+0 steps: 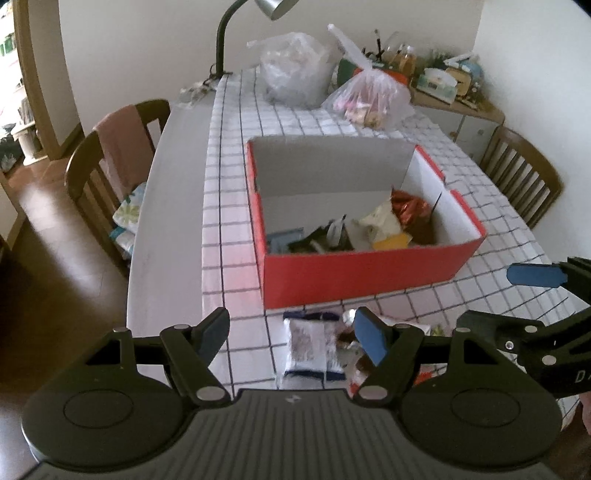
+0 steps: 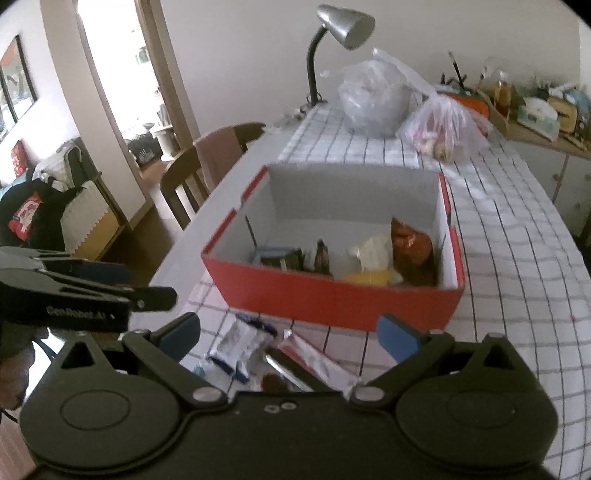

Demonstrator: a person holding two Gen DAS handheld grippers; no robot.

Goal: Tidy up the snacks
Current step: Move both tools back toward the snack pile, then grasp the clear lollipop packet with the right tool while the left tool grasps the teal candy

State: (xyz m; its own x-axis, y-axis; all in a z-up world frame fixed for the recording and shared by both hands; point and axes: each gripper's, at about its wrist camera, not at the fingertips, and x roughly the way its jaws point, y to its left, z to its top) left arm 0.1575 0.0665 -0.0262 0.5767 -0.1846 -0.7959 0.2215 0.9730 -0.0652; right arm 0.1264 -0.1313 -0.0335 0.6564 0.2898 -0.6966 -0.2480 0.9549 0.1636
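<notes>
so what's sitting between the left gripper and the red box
In the left wrist view, a white-and-blue snack packet lies on the checked cloth between the open left gripper and the red box.

Box (image 1: 354, 275): red outside, white inside.
Tabletop cloth (image 1: 229, 206): white, dark grid lines.
Tool pads (image 1: 369, 334): blue, on black arms.
Lamp (image 2: 345, 26): silver shade, dark neck.
Packet (image 1: 312, 345): white, blue edges.

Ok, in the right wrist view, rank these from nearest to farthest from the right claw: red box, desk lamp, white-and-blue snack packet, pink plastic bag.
1. White-and-blue snack packet: on the cloth between the right claw's open fingers, toward the left one.
2. Red box: just beyond, centre.
3. Pink plastic bag: behind the box, right.
4. Desk lamp: at the table's far end.
</notes>
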